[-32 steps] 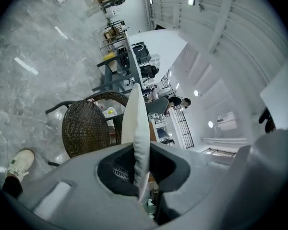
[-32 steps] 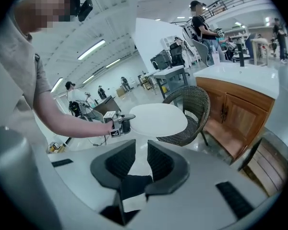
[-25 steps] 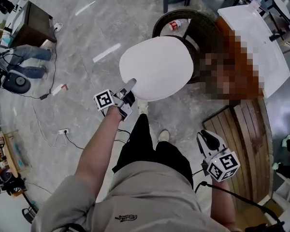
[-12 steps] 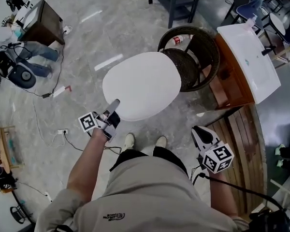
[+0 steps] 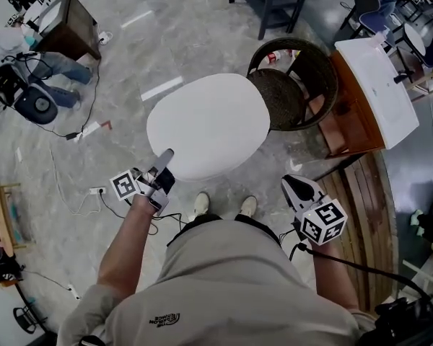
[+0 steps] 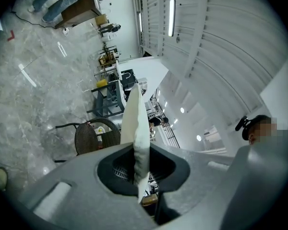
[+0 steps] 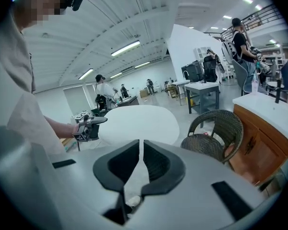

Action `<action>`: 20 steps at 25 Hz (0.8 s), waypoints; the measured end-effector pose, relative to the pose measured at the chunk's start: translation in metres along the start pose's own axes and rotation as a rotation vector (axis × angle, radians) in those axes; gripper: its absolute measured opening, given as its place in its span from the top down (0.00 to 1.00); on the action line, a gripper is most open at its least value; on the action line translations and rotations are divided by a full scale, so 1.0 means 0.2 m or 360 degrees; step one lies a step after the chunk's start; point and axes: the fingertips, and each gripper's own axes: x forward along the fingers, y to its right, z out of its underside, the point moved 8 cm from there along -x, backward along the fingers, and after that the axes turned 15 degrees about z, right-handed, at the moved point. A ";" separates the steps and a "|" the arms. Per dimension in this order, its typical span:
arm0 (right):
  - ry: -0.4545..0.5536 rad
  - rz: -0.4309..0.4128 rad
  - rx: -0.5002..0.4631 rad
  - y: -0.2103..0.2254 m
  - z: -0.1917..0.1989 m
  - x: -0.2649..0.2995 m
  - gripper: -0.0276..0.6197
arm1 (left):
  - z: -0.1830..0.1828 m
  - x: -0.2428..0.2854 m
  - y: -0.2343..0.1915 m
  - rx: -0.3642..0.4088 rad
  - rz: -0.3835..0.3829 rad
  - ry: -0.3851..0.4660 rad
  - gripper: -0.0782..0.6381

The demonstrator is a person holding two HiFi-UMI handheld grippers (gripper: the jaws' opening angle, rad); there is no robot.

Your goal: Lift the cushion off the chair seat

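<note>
Over on the left, the left gripper (image 5: pixel 164 157) pinches the near rim of the white cushion (image 5: pixel 209 125), its jaws narrow on the thin edge. The cushion hangs flat in the air, off the seat, just left of the wicker chair (image 5: pixel 296 85). The right gripper (image 5: pixel 298 186) hangs low, jaws together, empty.

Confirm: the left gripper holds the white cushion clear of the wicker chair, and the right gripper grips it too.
Not the right gripper: the right gripper view shows its jaws shut on nothing. Only the left gripper holds the cushion.
</note>
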 end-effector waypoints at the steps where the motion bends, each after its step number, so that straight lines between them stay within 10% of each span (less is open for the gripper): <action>1: 0.0001 -0.0004 -0.0007 -0.04 -0.01 0.01 0.90 | -0.02 -0.04 0.01 -0.0002 0.0003 0.0005 0.83; 20: -0.0036 0.0072 -0.0102 -0.70 -0.13 0.20 0.94 | -0.39 -0.51 0.00 -0.0088 0.0079 -0.0052 0.83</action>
